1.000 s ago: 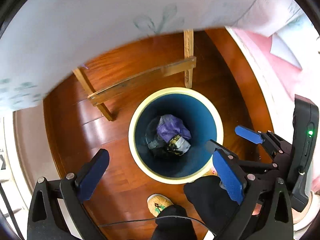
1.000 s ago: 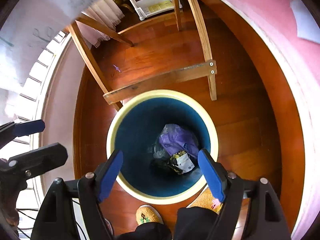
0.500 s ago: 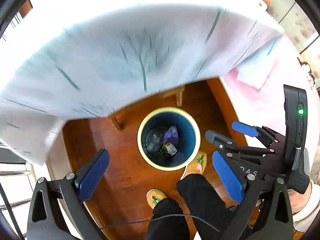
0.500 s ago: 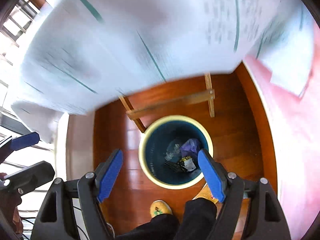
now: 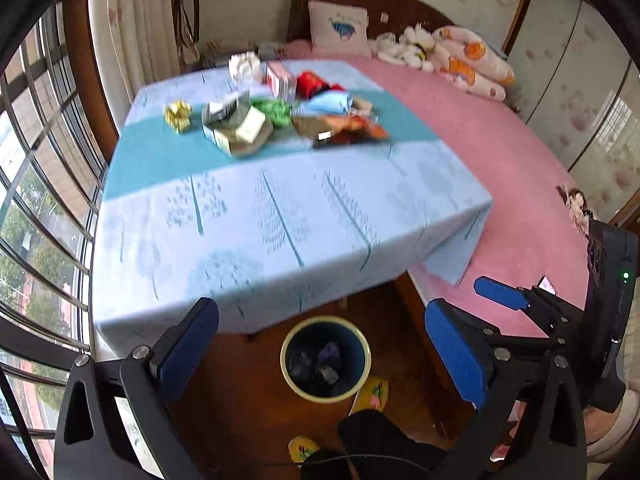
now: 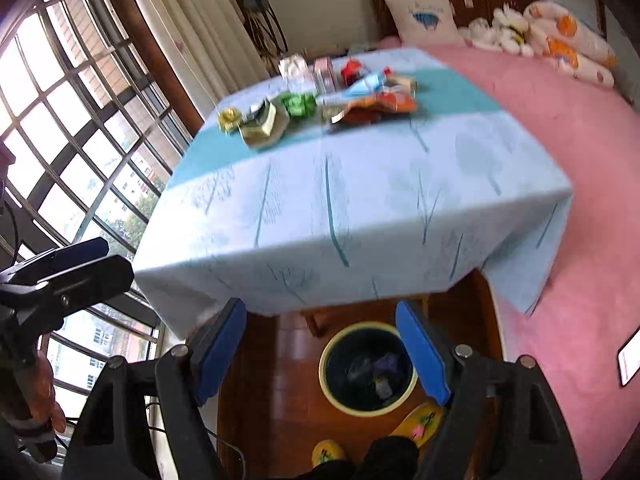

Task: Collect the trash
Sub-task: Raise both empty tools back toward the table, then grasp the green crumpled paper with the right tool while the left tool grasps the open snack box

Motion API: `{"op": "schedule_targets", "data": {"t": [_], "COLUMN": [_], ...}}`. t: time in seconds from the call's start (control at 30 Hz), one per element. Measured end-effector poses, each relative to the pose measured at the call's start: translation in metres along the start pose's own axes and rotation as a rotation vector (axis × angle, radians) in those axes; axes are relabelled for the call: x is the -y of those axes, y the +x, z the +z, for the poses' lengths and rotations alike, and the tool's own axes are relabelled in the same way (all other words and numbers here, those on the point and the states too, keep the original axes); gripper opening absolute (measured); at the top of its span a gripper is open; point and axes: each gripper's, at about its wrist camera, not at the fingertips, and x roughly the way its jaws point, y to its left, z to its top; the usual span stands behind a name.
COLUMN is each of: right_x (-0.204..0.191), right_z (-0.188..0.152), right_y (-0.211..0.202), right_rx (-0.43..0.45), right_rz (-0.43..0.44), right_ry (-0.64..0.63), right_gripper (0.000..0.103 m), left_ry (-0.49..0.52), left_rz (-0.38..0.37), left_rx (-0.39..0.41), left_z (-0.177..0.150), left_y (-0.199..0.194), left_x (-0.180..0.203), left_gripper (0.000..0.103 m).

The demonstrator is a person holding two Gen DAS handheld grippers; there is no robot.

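Both grippers hang empty above the bin (image 5: pixel 325 358), jaws spread wide: the left gripper (image 5: pixel 320 344) and the right gripper (image 6: pixel 320 350) each frame it on the wooden floor, just below the near edge of the bench (image 5: pixel 280 216). The bin holds a few scraps. The rest of the trash (image 5: pixel 276 114) lies clustered at the far end of the bench. I'd judge this the reach between pickups; next comes stretching across to the nearest piece, perhaps the flattened carton (image 6: pixel 266 126).
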Motion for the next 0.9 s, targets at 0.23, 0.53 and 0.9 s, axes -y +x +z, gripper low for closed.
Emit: {"op": "schedule_targets", "data": {"t": [0.23, 0.53, 0.9], "right_x": [-0.013, -0.023, -0.012], "right_z": [0.035, 0.071, 0.195], "right_y": [-0.03, -0.025, 0.081], "right_rx": [0.093, 0.109, -0.004], "right_rz": [-0.069, -0.119, 0.085], "right_ry": [-0.056, -0.154, -0.286], "right_gripper": [0.078, 0.078, 0.072], "left_ry": [-0.017, -0.158, -0.407], "left_rz": [0.002, 0.039, 0.124], "left_rx": [0.08, 0.078, -0.021], "left_z": [0.022, 0.041, 0.111], "left_y": [-0.024, -0.014, 0.073], "left_x": [-0.005, -0.041, -0.089], "left_gripper": [0.102, 0.101, 0.101]}}
